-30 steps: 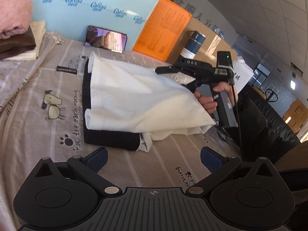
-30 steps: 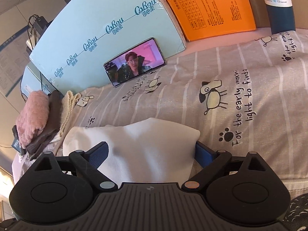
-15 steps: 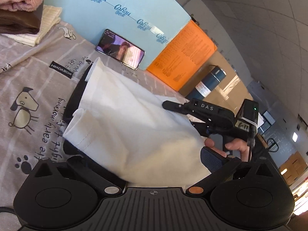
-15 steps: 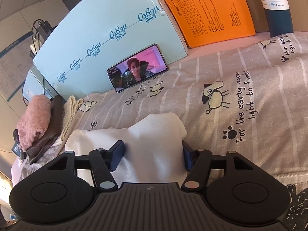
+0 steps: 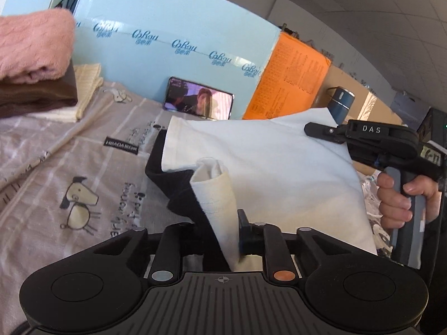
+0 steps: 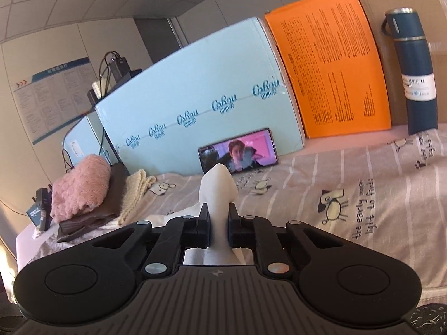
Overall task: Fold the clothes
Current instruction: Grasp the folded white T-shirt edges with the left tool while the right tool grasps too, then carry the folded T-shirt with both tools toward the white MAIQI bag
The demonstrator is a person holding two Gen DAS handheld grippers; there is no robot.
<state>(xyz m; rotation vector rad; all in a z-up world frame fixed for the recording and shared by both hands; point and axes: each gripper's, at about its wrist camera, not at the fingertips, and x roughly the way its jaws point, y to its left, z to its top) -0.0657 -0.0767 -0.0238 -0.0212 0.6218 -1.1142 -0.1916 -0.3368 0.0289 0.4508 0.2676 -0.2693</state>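
We hold the left gripper (image 5: 223,240) low over the bedsheet (image 5: 69,167), fingers pointing toward the light blue box (image 5: 173,28) at the back. Its jaws are clenched on a bunched corner of the white garment (image 5: 265,162), where a rolled white edge and a black layer (image 5: 178,189) rise together out of the pinch.

Our right hand (image 5: 402,198) grips the handle of the right gripper (image 6: 218,229), which reaches in from the right, level with the lifted cloth. Its jaws are pinched tight on another fold of the same garment, and a narrow peak of white fabric stands upright between the fingers.

The garment hangs stretched between the two grippers, its long axis running from the left gripper across to the right one, the far edge drooping toward the sheet near the phone (image 5: 198,102). Folded clothes (image 6: 83,192) are stacked at the left.
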